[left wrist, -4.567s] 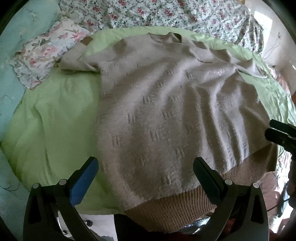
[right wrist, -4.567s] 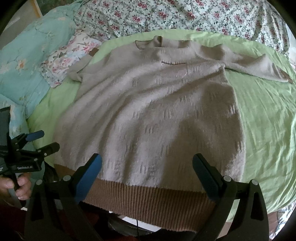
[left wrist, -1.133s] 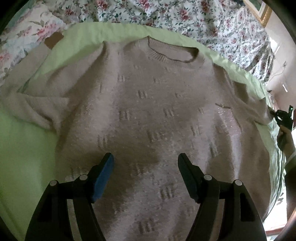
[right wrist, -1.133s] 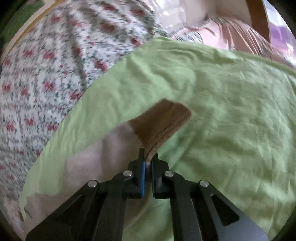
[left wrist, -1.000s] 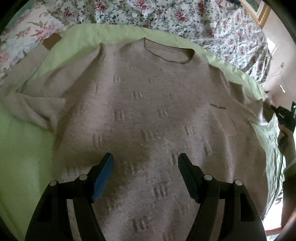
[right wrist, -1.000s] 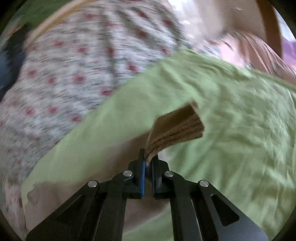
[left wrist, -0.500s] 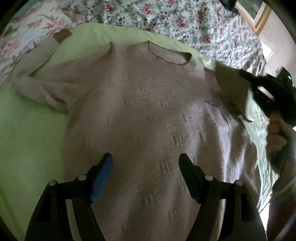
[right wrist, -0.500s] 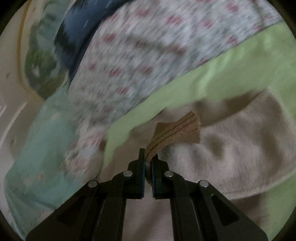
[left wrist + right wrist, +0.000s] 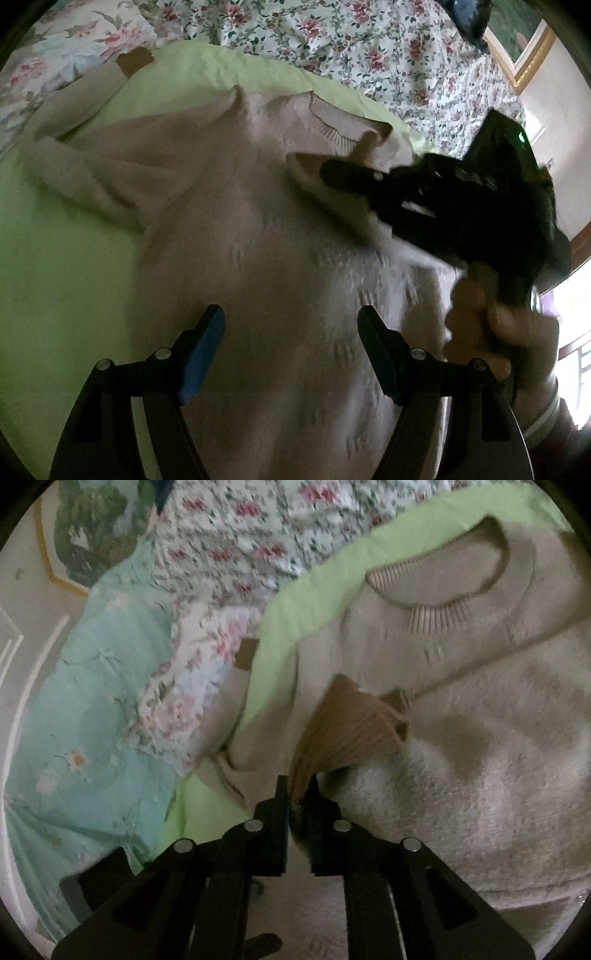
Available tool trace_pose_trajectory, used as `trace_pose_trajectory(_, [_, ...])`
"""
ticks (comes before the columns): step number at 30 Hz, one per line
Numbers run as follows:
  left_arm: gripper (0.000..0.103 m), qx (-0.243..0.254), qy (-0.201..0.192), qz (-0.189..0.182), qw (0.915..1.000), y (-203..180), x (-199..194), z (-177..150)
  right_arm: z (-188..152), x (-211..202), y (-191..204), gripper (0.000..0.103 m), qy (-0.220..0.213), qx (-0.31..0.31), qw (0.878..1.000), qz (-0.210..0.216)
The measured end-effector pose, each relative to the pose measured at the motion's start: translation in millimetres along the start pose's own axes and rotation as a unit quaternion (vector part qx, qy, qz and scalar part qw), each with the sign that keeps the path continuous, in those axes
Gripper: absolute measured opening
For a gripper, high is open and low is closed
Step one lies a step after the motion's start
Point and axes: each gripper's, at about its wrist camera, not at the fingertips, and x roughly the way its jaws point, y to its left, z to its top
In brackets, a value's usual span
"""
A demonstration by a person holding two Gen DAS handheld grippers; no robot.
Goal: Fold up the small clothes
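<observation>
Left wrist view shows the left hand-held gripper (image 9: 290,350) at the lower middle of the frame with its two fingers spread wide apart, nothing between them, hovering over the lower body of the beige sweater (image 9: 258,229). The sweater lies flat across the green sheet (image 9: 55,277) on the bed, its ribbed neckline (image 9: 340,122) toward the top of the frame and one sleeve stretching to the upper left, where its brown cuff (image 9: 135,62) rests at the edge of a flowered pillow (image 9: 74,33). At the right of the frame the right hand-held gripper (image 9: 332,171) reaches in over the chest of the sweater, held by the person's hand (image 9: 491,328), with a fold of sleeve draped under it. A floral bedspread (image 9: 351,44) fills the top of the frame. Right wrist view shows the right hand-held gripper (image 9: 297,797) at the lower middle, its fingers closed tight on the brown ribbed cuff (image 9: 351,727) of the other sleeve, which lies over the sweater's chest just below the neckline (image 9: 439,590) at upper right. A pale blue quilt (image 9: 85,716) fills the left of that frame, and a framed picture (image 9: 88,528) hangs at upper left.
</observation>
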Motion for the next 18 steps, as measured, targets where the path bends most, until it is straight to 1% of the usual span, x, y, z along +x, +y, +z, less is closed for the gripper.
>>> trace_pose_trajectory(2, [0.075,0.0,0.002,-0.004,1.0,-4,11,11,-1,-4,-2,0.027,-0.002,0.005,1.0,0.01])
trace_pose_trajectory(3, [0.075,0.001,0.003,-0.006,1.0,-7,17,16,-2,-11,-2,0.037,-0.009,0.003,1.0,0.012])
trace_pose_trajectory(4, [0.076,0.006,0.004,-0.009,0.9999,-12,25,23,-3,-23,-4,0.043,-0.023,-0.002,1.0,0.012])
trace_pose_trajectory(5, [0.077,0.009,0.005,-0.008,0.9999,-17,31,27,-4,-32,-4,0.053,-0.032,-0.003,0.999,0.01])
trace_pose_trajectory(6, [0.077,0.015,0.006,-0.004,0.9999,-21,38,32,-5,-41,-6,0.055,-0.042,-0.003,0.999,0.007])
trace_pose_trajectory(8, [0.077,0.024,0.007,0.013,0.9996,-27,51,40,-7,-71,-13,0.055,-0.068,-0.007,0.998,-0.007])
trace_pose_trajectory(10, [0.075,0.02,0.004,0.036,0.9991,-25,61,49,-11,-100,-24,0.055,-0.089,-0.006,0.996,-0.03])
trace_pose_trajectory(11, [0.072,0.01,-0.002,0.047,0.9988,-19,63,54,-13,-113,-29,0.055,-0.099,-0.005,0.994,-0.042])
trace_pose_trajectory(12, [0.069,0.002,-0.008,0.05,0.9987,-14,61,55,-16,-130,-37,0.055,-0.11,-0.005,0.992,-0.06])
trace_pose_trajectory(13, [0.068,-0.009,-0.014,0.05,0.9986,-8,59,57,-17,-145,-44,0.055,-0.12,-0.004,0.99,-0.079])
trace_pose_trajectory(14, [0.067,-0.023,-0.019,0.042,0.9987,0,56,57,-19,-160,-52,0.055,-0.13,-0.001,0.987,-0.097])
trace_pose_trajectory(15, [0.066,-0.032,-0.022,0.035,0.9986,4,55,57,-21,-180,-63,0.055,-0.146,0.003,0.982,-0.122])
trace_pose_trajectory(18, [0.06,-0.042,-0.029,0.032,0.9982,12,51,55,-19,-216,-88,0.055,-0.176,0.014,0.969,-0.17])
